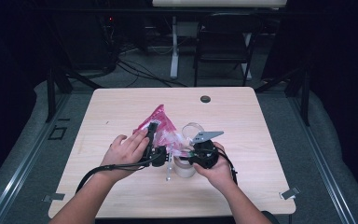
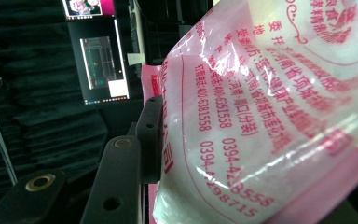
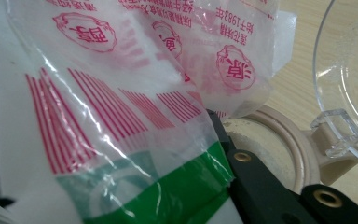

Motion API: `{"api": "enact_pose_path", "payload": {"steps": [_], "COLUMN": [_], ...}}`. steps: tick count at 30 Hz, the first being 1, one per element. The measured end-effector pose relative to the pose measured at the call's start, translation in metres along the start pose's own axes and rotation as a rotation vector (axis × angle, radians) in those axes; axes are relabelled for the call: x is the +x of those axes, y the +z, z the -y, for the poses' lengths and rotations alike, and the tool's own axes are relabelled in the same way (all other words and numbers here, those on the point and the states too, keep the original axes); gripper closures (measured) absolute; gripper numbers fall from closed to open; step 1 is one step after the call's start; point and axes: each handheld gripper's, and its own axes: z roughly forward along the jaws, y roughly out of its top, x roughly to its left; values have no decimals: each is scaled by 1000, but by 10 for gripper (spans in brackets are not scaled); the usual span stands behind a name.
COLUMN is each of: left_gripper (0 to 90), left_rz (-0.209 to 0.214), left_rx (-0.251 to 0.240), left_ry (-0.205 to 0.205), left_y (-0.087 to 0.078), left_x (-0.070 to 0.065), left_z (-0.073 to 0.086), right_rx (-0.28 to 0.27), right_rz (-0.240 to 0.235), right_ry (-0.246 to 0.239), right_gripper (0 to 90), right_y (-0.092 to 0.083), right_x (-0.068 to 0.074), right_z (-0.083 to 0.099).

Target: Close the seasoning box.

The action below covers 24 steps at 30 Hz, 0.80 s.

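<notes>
a: item one, the pink bag (image 1: 161, 122). where do i log it?

b: mid-table (image 1: 242, 186), lifted at its lower end between my two grippers. from the high view its pink tip points away from me, toward the far edge. it is clear plastic with red print and a pink border; in the right gripper view (image 3: 121, 93) i also see a red barcode and a green strip.

a: item two, left gripper (image 1: 153, 140)?

b: in my left hand (image 1: 126, 149), lying along the bag's left side. in the left gripper view one black jaw presses flat against the bag (image 2: 270, 116); the other jaw is hidden behind the plastic. i log the jaws as pinching the bag.

a: item three, right gripper (image 1: 193, 154)?

b: in my right hand (image 1: 216, 170), at the bag's lower right corner. jaws pressed together on the bag's edge, by the green strip.

a: anything else?

b: a beige jar (image 1: 185, 167) stands just beside the right gripper, its clear lid (image 3: 349, 79) hinged open. a small dark round cap (image 1: 205, 99) sits well apart near the far edge.
</notes>
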Motion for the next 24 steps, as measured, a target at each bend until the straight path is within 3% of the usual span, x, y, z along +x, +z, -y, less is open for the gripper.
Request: {"api": "enact_pose_path", "payload": {"steps": [6,7,24], "left_gripper": [649,651,659], "left_rz": [28,34,59], "left_rx": [25,25,37], "left_ry": [-33,-54,-107], "left_y": [0,1,5], "left_x": [-4,-5,-12], "left_z": [5,7,13], "right_rx": [6,4,8], "right_rz": [-2,0,1], "right_ry": [-10,-10,-16], "right_gripper": [900,900,900], "right_y": [2,2,5], "right_x": [2,3,4], "right_z": [-2,-2,-4]}}
